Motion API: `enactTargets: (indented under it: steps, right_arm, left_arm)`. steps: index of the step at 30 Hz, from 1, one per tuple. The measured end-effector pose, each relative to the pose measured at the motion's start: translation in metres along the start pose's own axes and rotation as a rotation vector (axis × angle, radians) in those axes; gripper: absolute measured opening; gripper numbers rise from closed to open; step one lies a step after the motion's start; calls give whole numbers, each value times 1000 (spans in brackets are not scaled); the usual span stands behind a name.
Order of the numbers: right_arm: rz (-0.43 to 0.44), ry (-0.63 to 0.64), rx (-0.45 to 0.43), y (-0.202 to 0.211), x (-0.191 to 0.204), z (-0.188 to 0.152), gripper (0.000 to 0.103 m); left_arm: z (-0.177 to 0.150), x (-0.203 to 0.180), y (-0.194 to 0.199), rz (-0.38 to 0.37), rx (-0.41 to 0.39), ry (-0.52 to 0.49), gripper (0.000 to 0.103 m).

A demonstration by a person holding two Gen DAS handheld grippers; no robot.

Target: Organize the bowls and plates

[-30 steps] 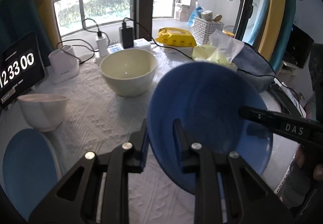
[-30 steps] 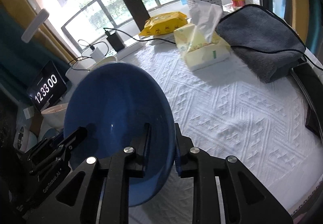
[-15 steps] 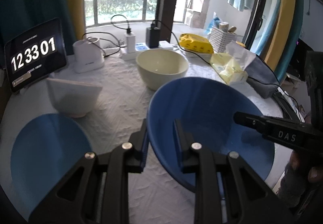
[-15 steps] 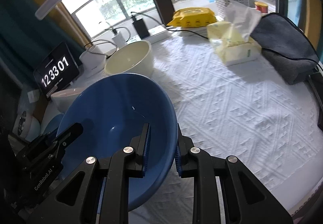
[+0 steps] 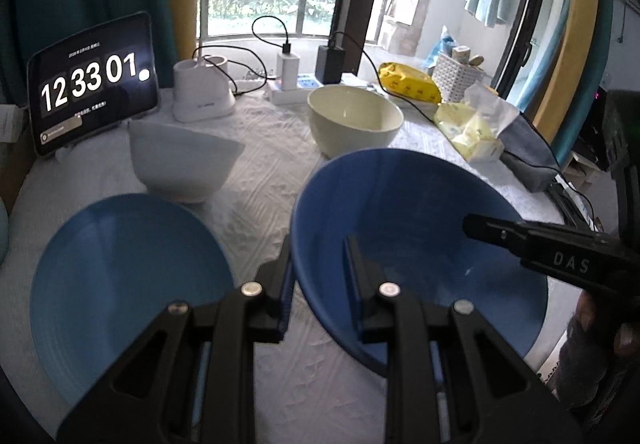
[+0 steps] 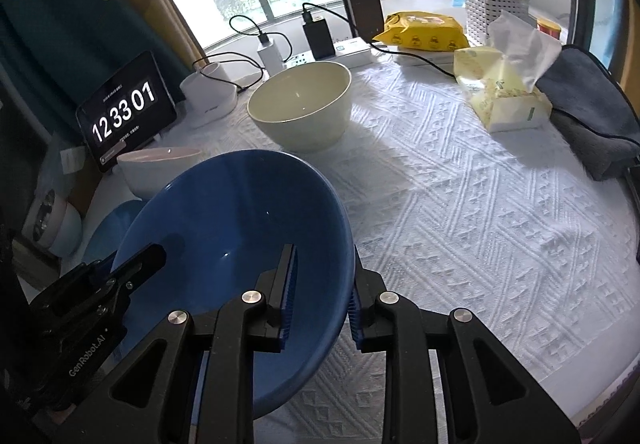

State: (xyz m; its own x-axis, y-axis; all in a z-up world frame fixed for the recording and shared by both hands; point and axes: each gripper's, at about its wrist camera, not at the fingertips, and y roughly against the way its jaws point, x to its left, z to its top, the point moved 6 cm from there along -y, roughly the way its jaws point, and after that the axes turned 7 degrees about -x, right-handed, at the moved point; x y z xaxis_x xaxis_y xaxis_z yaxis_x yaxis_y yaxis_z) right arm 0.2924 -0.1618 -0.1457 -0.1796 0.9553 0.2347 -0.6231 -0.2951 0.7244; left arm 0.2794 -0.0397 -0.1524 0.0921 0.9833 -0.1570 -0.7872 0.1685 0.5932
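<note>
At the far left of the left wrist view a blue plate (image 5: 128, 292) lay flat on the white textured cloth (image 6: 460, 212) covering the counter. Behind it stood a white bowl (image 5: 182, 164), blurred, and behind that a tablet (image 5: 94, 82) showing 12 33 01, with a white charging stand (image 5: 202, 96) just beside it. Toward the middle, a cream bowl (image 5: 354, 120) sat upright near the power strip and plugged chargers.

The left hand-held gripper (image 5: 318, 276) was pinching the near-left rim of the blue bowl (image 5: 416, 236), one finger outside the wall and one inside. The bowl was tilted, held off the cloth to the right of the blue plate and apart from it. The right hand-held gripper (image 6: 322, 292) was pinching the opposite rim of the same bowl in the same way, its blue pads (image 6: 289, 296) against the wall.

Further right lay a yellow packet (image 6: 424, 32), a pack of tissues (image 6: 506, 100) with a sheet standing out of it, a white basket (image 6: 494, 10), and a grey cloth (image 6: 588, 116) at the counter's right edge with a black cable across it.
</note>
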Motion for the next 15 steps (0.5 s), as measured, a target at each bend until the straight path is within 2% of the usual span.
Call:
enactTargets:
  steps: [8,15]
  right_arm:
    - [-16,12,32,-16,6,-10,32]
    - [-5,18,34,-18,10,-9,35]
  left_arm:
    - [-12,4,-9,14,26,-9,23]
    - [-9,6,-11,11,39,3,25]
